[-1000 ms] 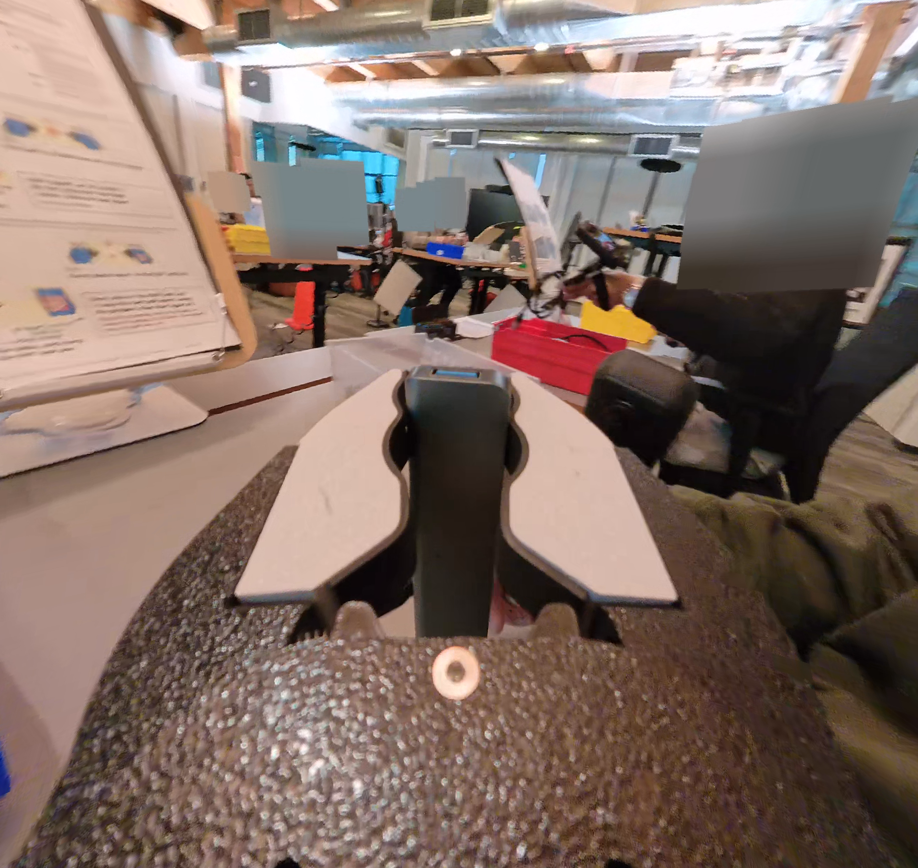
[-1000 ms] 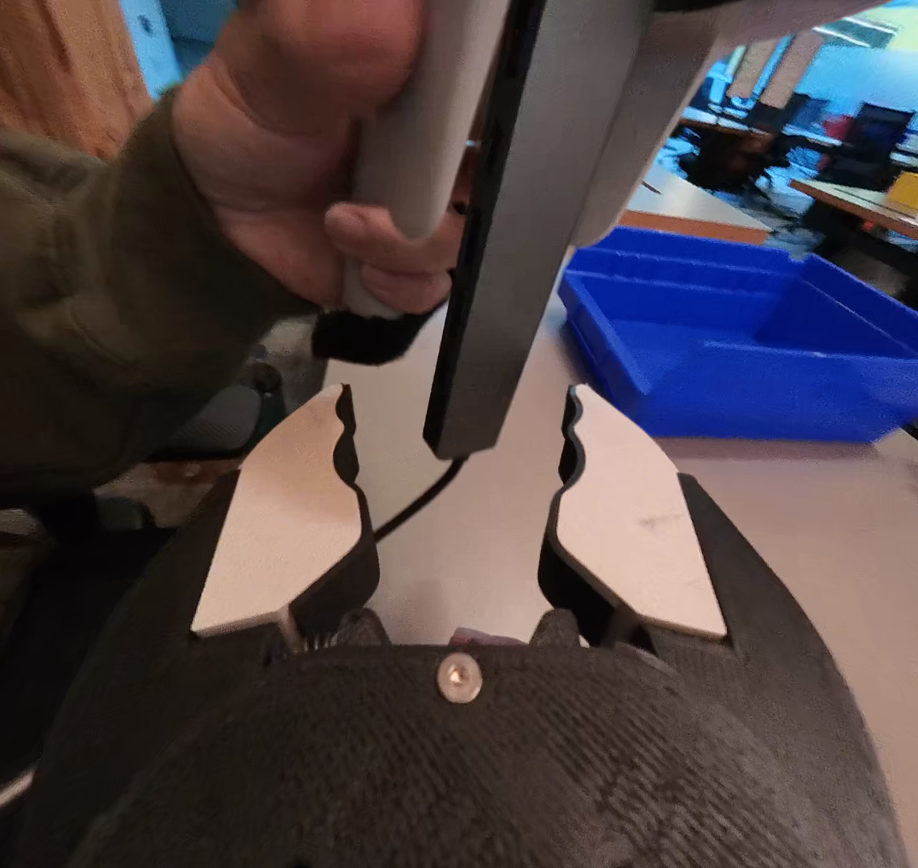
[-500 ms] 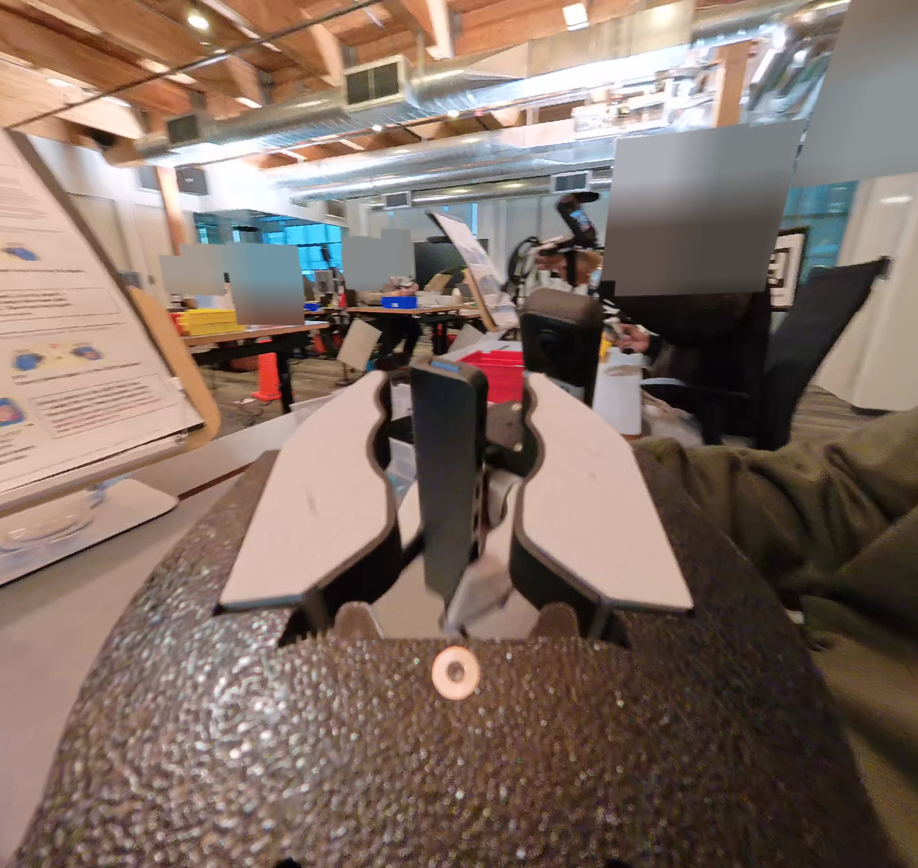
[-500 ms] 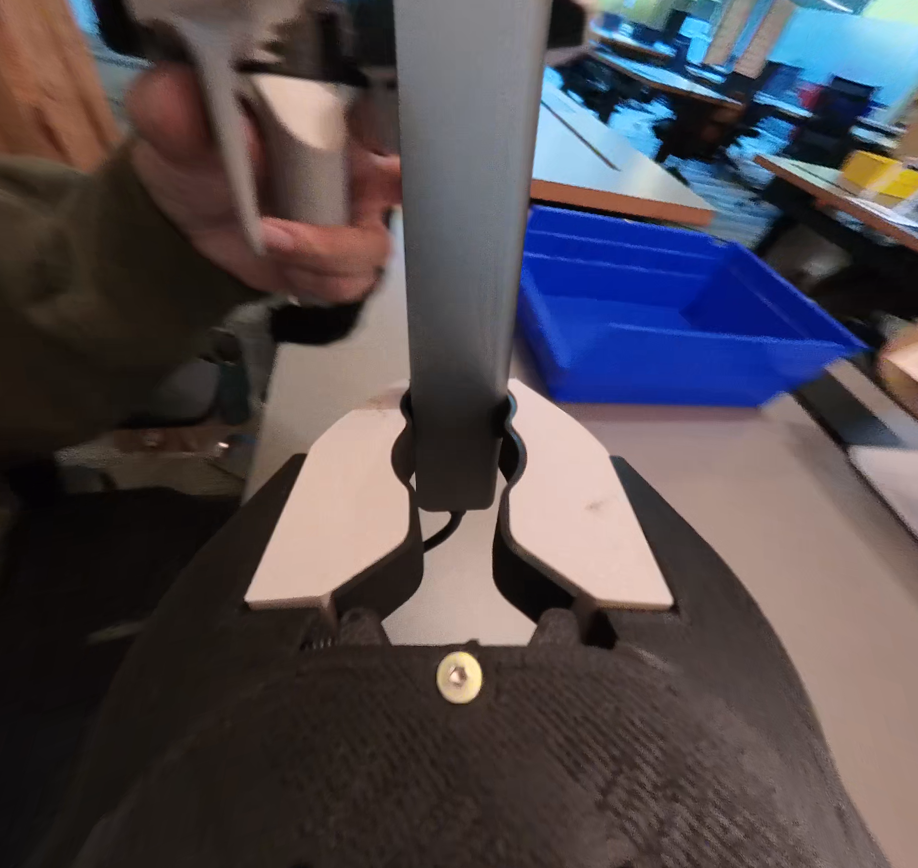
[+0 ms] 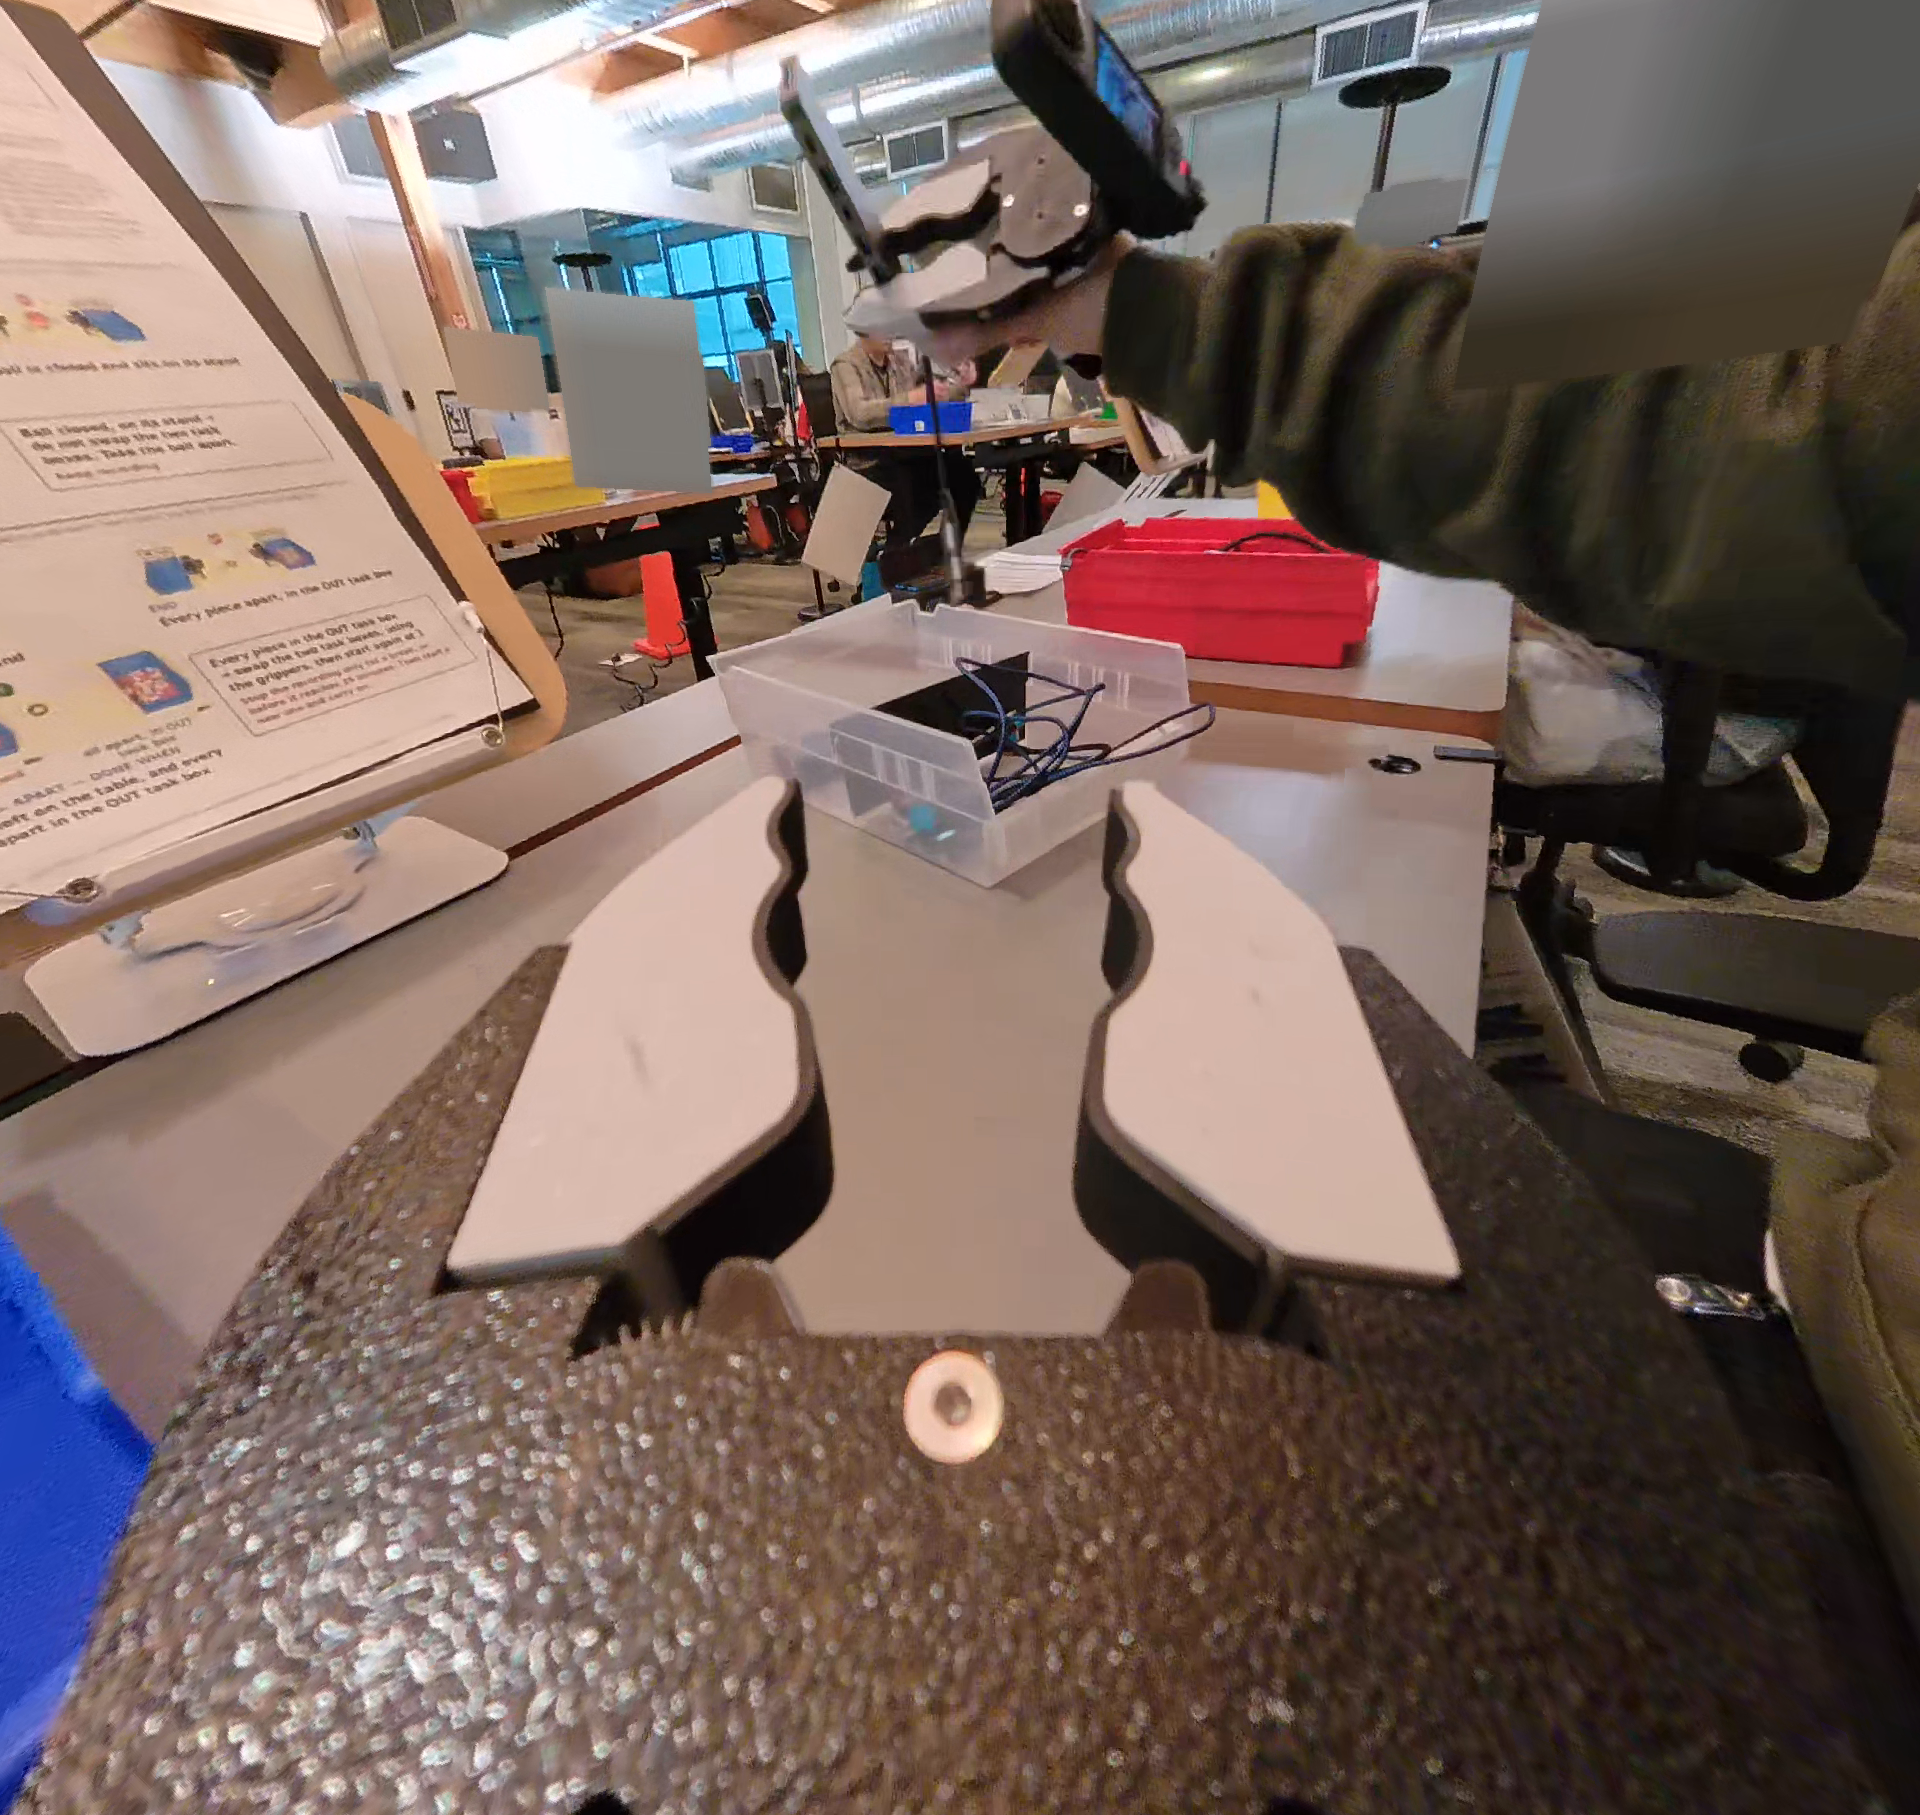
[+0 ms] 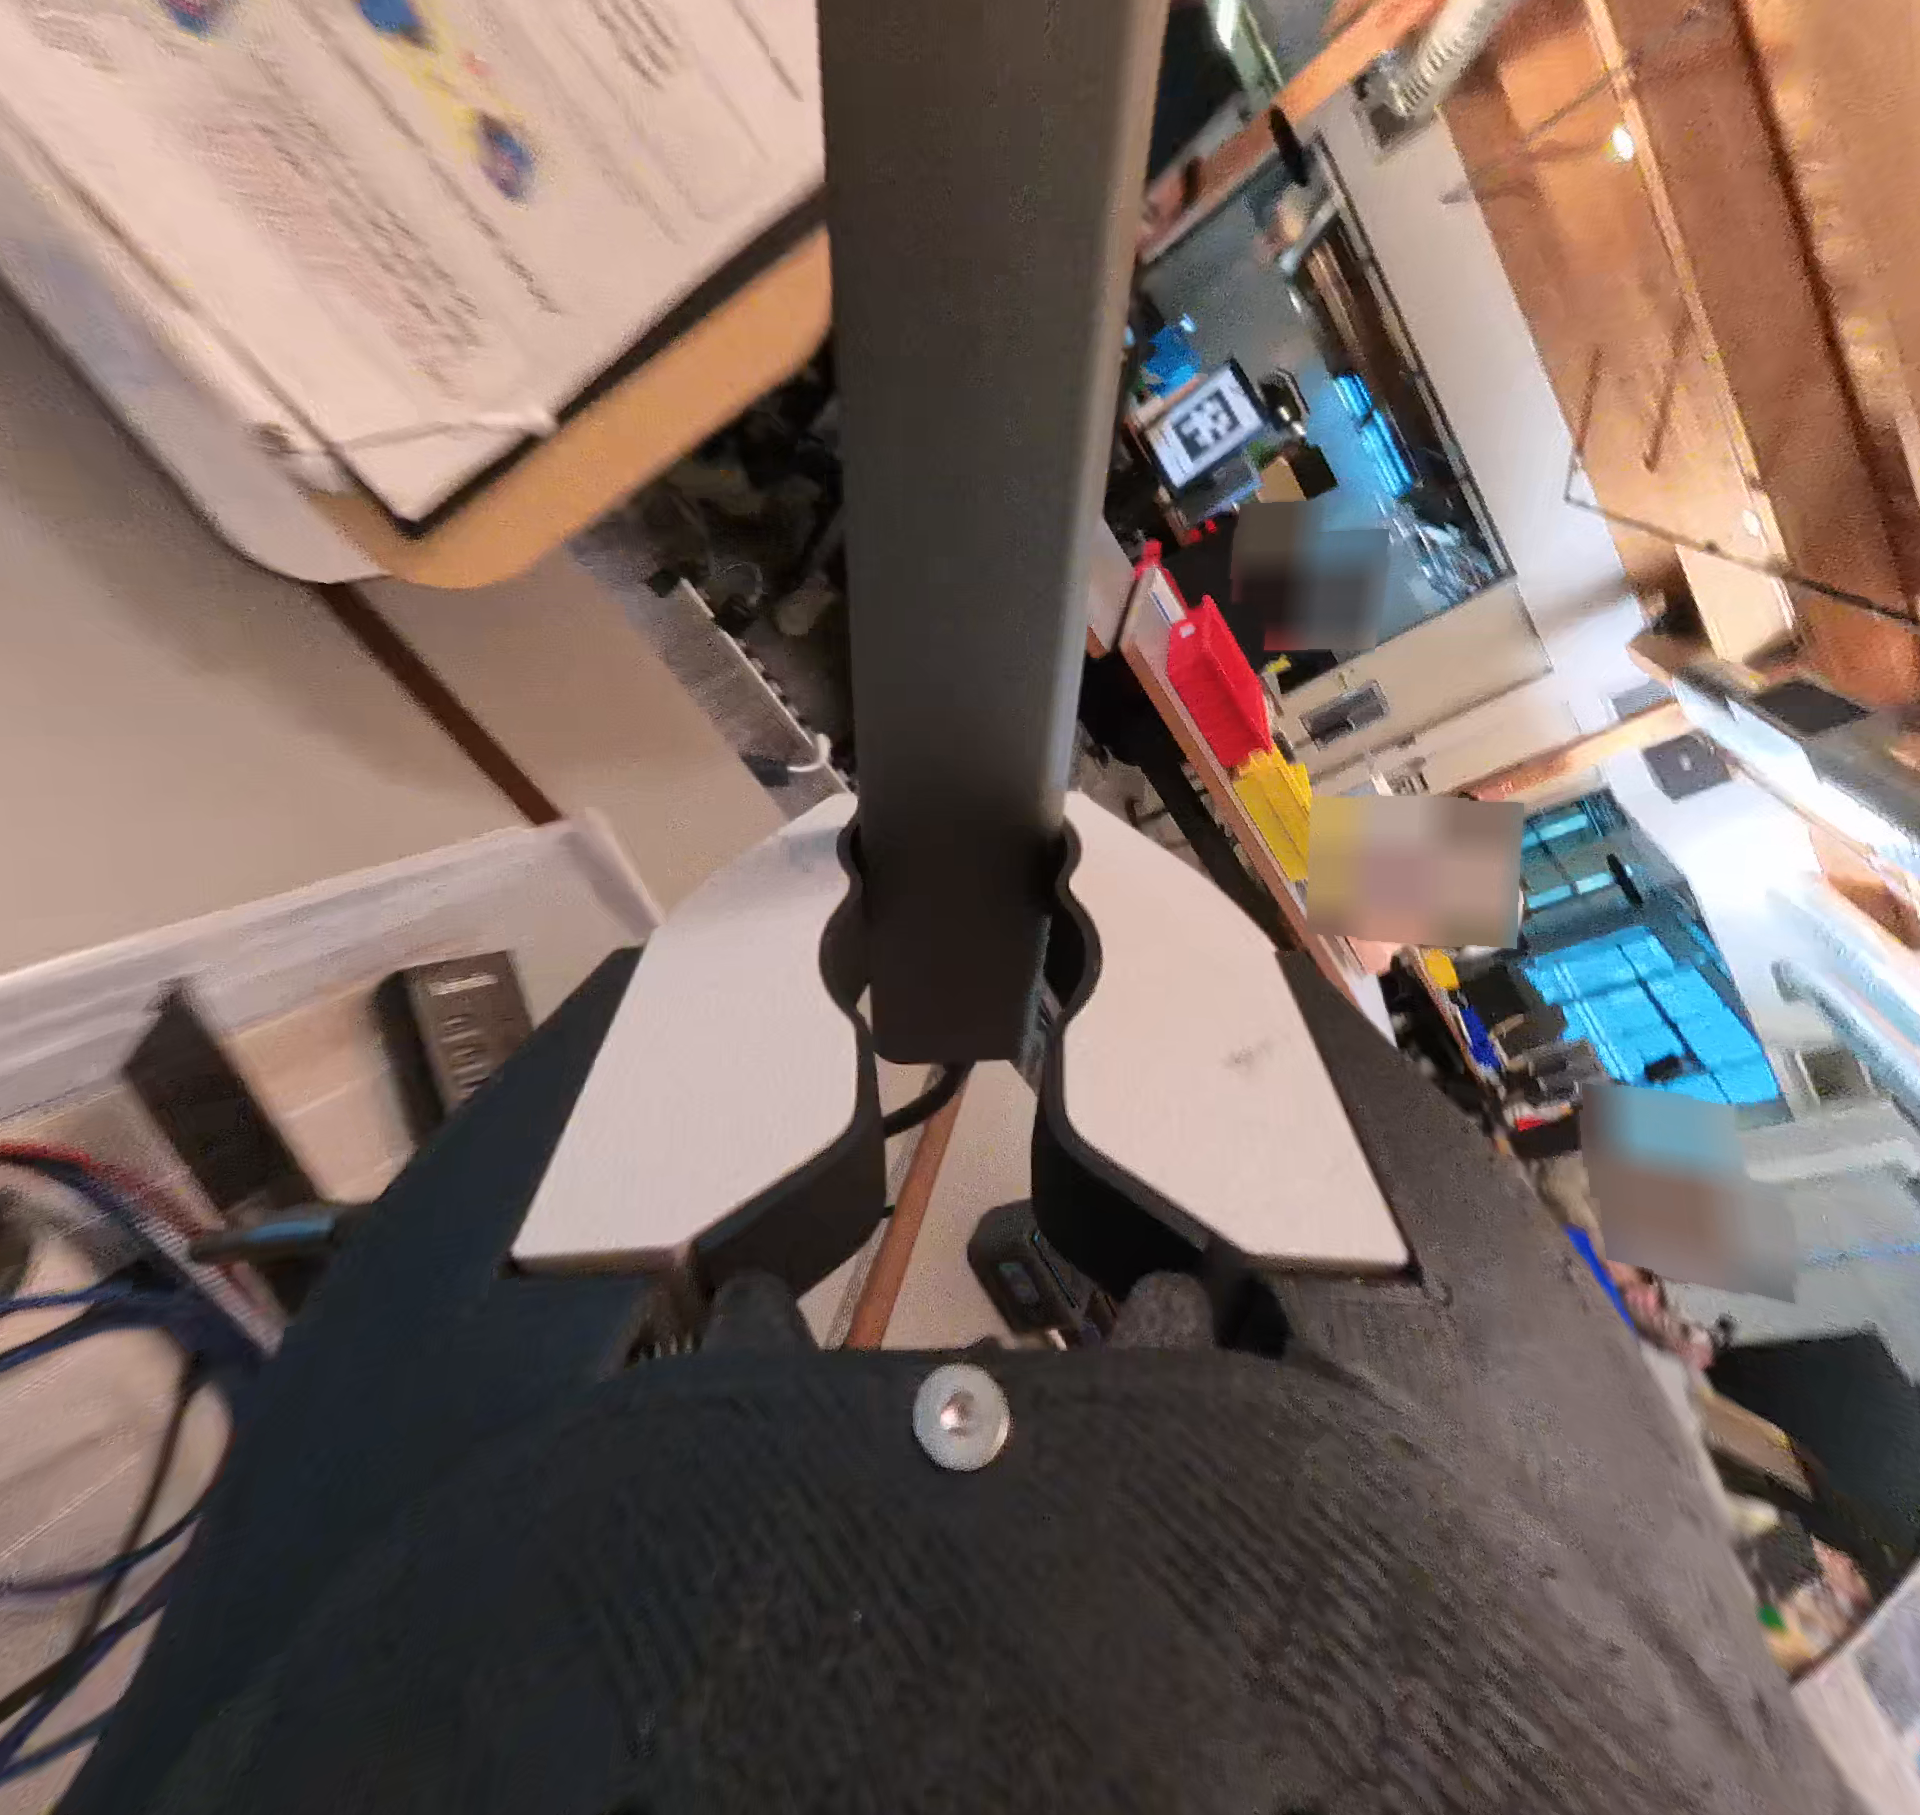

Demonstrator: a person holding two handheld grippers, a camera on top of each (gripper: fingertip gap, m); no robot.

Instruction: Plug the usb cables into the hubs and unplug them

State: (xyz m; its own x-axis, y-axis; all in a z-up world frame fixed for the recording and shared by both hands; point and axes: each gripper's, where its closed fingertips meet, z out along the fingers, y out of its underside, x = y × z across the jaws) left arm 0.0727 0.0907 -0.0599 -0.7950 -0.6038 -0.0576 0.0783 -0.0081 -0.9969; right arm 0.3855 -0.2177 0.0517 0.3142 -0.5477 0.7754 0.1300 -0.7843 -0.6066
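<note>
My left gripper [image 5: 951, 820] is open and empty, low over the grey table [image 5: 935, 1090]. Just beyond its fingertips stands a clear plastic bin [image 5: 1081, 820] holding dark USB hubs [image 5: 935, 705] and tangled blue cables [image 5: 1049, 737]. My right gripper [image 6: 961, 851] is shut on a long dark grey hub [image 6: 966, 363] that sticks out forward past its fingers. In the left wrist view that gripper [image 5: 935, 248] is raised high over the bin, with the hub [image 5: 826, 165] tilted and its thin black cable [image 5: 940, 477] hanging down. The right wrist view shows the bin [image 6: 312, 924] at lower left.
An instruction board on a stand [image 5: 208, 518] is at the left of the table. A blue bin's corner [image 5: 52, 1453] shows at lower left. A red bin [image 5: 1216, 591] sits on the neighbouring table. An office chair [image 5: 1714, 830] is at the right. My hands' fingertips stand some 45 centimeters from each other.
The hub has passed from my left gripper to my right. The left opened and dropped toward the table. The right closed on the hub, lifted it high and turned.
</note>
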